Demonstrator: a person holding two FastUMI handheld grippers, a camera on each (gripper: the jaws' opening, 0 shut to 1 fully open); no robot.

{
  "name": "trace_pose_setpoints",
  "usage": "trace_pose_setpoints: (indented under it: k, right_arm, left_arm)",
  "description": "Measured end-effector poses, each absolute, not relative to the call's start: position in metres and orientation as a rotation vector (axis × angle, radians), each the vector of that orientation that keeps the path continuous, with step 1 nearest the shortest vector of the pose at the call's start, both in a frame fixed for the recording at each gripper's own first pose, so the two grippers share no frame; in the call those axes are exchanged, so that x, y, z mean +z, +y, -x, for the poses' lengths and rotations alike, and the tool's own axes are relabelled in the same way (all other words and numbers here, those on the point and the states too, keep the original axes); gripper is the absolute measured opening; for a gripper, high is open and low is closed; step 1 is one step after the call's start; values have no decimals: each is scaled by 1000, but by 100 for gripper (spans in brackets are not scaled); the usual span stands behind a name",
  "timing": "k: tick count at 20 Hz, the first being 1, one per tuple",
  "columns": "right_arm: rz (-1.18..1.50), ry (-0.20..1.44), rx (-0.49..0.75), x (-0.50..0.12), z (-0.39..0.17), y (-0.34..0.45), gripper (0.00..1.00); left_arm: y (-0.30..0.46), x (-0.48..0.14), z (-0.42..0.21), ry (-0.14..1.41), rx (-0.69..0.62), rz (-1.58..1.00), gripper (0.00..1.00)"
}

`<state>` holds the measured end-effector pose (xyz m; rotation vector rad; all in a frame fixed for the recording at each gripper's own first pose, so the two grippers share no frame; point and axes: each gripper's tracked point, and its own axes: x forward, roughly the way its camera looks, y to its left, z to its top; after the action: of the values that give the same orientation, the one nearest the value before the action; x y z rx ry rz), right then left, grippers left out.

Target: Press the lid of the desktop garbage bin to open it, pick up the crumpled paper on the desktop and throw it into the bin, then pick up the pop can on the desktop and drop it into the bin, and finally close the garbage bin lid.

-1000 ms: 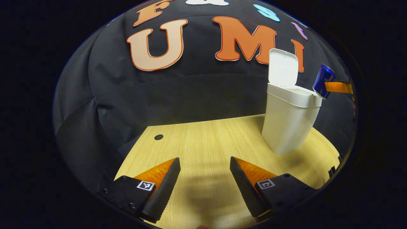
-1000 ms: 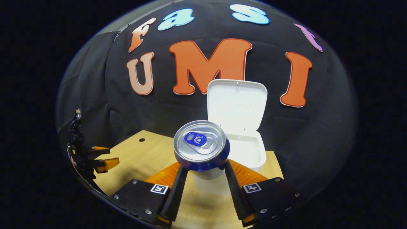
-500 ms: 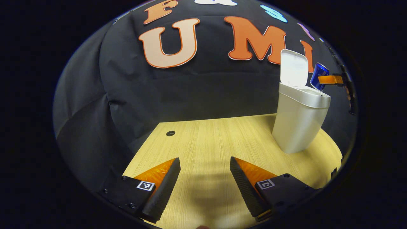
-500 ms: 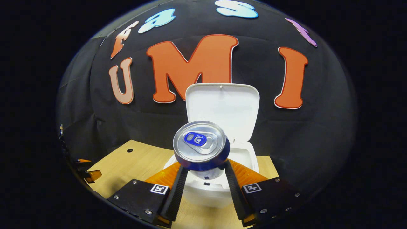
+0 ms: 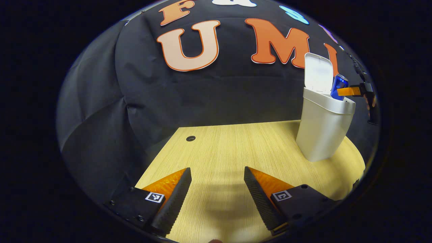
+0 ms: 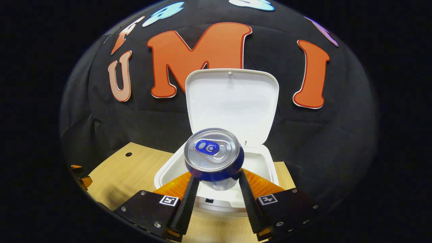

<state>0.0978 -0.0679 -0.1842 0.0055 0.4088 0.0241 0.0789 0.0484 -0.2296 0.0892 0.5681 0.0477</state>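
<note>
Between the right claw point(image 6: 216, 189) jaws sits the pop can point(image 6: 213, 154), pinched on its side walls low down, both fingers pressing it. Can is tipped so its lid end with the pull tab faces the camera; long axis runs roughly along the claw's fingers, leaning forward and up. Just past and below the can: open mouth of the garbage bin point(image 6: 266, 165), white rim visible either side of the can. Can hangs over the front part of the opening, not yet inside. Behind it the lid point(image 6: 233, 101) stands upright, fully swung back, so nothing blocks the drop path.

Key relation: opening lies straight below and slightly ahead of the can. Looks like a release, maybe after a small nudge forward, is all the next move needs. Risk, as a guess: can clips the near rim if let go too early, since its lower end is close to the front edge.

Left claw point(image 5: 216, 189) hangs low over the bare worktop point(image 5: 236, 148), jaws spread wide, nothing between them. From the left gripper view the bin point(image 5: 322, 131) stands far off toward the right edge of the worktop, can point(image 5: 339, 87) showing above its rim beside the raised lid point(image 5: 319, 72), right claw's finger point(image 5: 347, 91) on it. Right claw is clearly the nearer one to the bin; left is well apart.

Crumpled paper: can't see it on the worktop; probably already binned, can't confirm. Lid closing not yet done.
</note>
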Motion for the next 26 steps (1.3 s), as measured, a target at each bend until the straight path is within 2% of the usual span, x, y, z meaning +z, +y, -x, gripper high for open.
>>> trace_pose_setpoints:
  k: [9,10,11,13,14,15,19,20,21,22,23,26]
  right_arm:
    - [-36,469,3,-208,-102,-67,70]
    - [-49,474,1,-208,-104,-67,70]
    - [-60,482,-3,-211,-104,-67,70]
    - [-81,494,-7,-214,-105,-66,70]
    - [-87,498,-10,-215,-106,-66,70]
    - [-86,495,-15,-214,-107,-66,71]
    - [-86,496,-17,-214,-108,-65,75]
    - [-87,497,-18,-214,-109,-65,75]
    - [-86,496,-20,-214,-109,-65,76]
    - [-85,496,-21,-214,-108,-65,77]
    - [-83,492,-23,-212,-107,-65,78]
    - [-74,470,-30,-203,-107,-67,80]
  left_arm:
    - [43,-234,-79,577,44,-76,100]
    - [43,-234,-79,579,45,-77,96]
    - [43,-234,-79,581,44,-78,100]
    - [43,-234,-80,580,43,-80,100]
    - [42,-234,-80,582,43,-79,95]
    - [41,-234,-80,583,41,-78,100]
    - [42,-235,-80,587,44,-75,100]
    - [42,-236,-80,589,44,-72,96]
    - [42,-237,-79,590,44,-69,100]
    - [42,-236,-79,592,45,-67,96]
    - [42,-237,-79,591,45,-65,100]
    - [43,-237,-77,592,45,-61,100]
